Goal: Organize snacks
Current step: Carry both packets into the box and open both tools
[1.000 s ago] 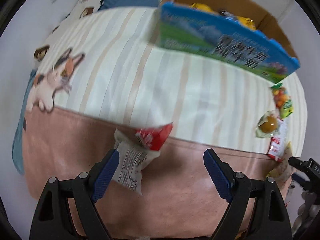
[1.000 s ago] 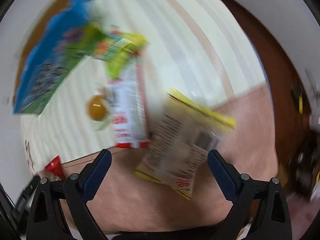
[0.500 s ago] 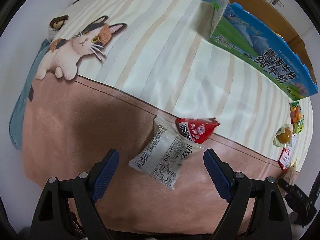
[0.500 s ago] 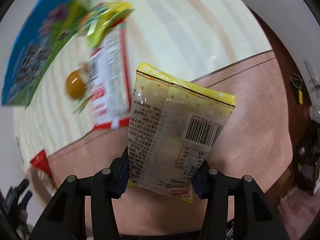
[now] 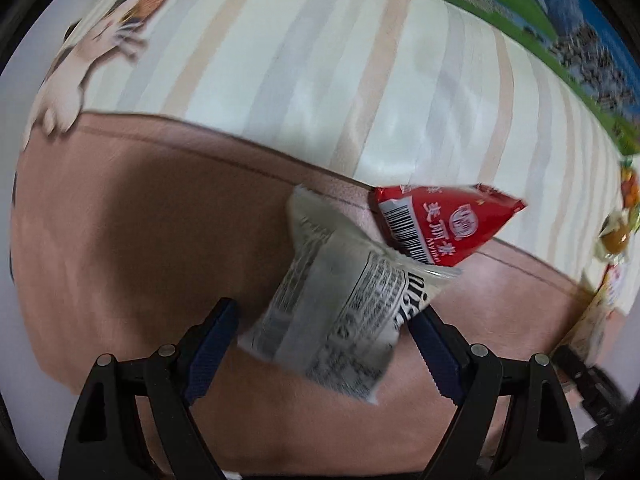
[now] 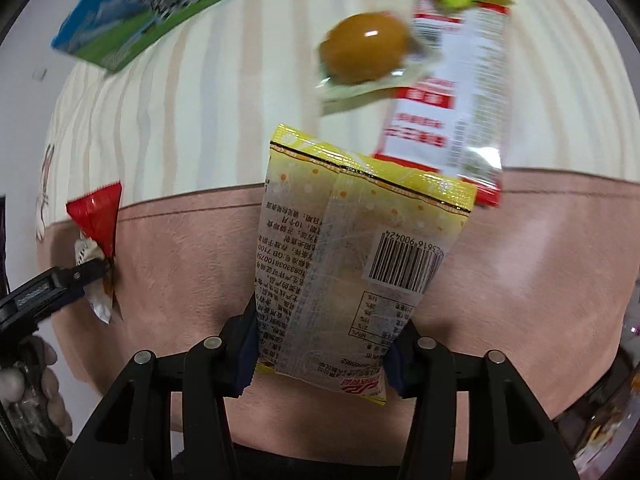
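Left wrist view: your left hand-held gripper (image 5: 324, 320) has its fingers spread to either side of the white packet (image 5: 340, 308), which lies on the pink band of the bed cover (image 5: 140, 240). The right finger looks to be touching the packet's edge; the left finger stands just clear. Not clenched yet, as far as blur allows. The packet's long axis runs diagonally, from near right up toward far left, so it sits skewed between the fingers. The red packet (image 5: 444, 224) lies just beyond it, its corner tucked over the white one's far end. Close carefully or you may drag both.

Right wrist view: your right hand-held gripper (image 6: 320, 356) is clenched on the yellow packet (image 6: 360, 256), gripping its near end. The packet's long axis points straight ahead, away from you. Beyond it lie the red-and-white packet (image 6: 452, 92) and the wrapped egg (image 6: 366, 48); the milk carton (image 6: 160, 4) stands far left. The left arm is nearer the white packet.
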Demonstrator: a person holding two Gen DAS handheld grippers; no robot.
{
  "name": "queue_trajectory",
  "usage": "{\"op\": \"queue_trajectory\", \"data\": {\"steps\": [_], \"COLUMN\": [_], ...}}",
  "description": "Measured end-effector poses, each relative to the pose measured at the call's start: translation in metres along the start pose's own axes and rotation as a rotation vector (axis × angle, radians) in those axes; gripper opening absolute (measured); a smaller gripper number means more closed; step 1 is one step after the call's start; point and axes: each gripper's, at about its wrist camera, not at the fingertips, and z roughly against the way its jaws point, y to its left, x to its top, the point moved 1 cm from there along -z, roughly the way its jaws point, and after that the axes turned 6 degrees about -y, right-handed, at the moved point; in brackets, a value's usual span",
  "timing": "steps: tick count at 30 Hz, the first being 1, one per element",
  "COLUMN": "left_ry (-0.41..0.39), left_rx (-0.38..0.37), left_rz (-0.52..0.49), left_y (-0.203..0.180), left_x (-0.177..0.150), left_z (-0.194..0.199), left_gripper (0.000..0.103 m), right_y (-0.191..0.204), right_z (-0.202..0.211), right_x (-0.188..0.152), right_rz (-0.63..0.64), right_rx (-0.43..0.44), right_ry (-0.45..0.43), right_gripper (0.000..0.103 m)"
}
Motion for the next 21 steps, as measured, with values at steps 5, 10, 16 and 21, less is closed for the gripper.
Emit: {"op": "queue_trajectory", "data": {"steps": [5,10,16,21], "left_ry": [-0.032,-0.037,-0.039,-0.091], "left_rx": [-0.004,-0.008,-0.011,-0.055], "left_rz": [-0.028,-0.032,-0.073,-0.082], "left_y": [-0.005,-0.015,-0.034,-0.047], "left_x": [-0.006,-0.018,-0.029,-0.029], "left_z": [0.0,0.008,0.009,0.042], "left_gripper": [0.056,0.048,0.047,0.047], "right_y": [-0.002,-0.021,-0.031,-0.035], "right_z": [-0.001,0.003,0.017,0.045], "right_x": [0.002,0.005,0.003,-0.005], "right_rz": [-0.049,-0.14,-0.108,-0.058], "right_rx": [0.027,0.054,0.044,0.076], "right_ry": [0.018,0.017,-0.014,-0.038], "right_gripper": [0.064,0.062,0.044,0.042]}}
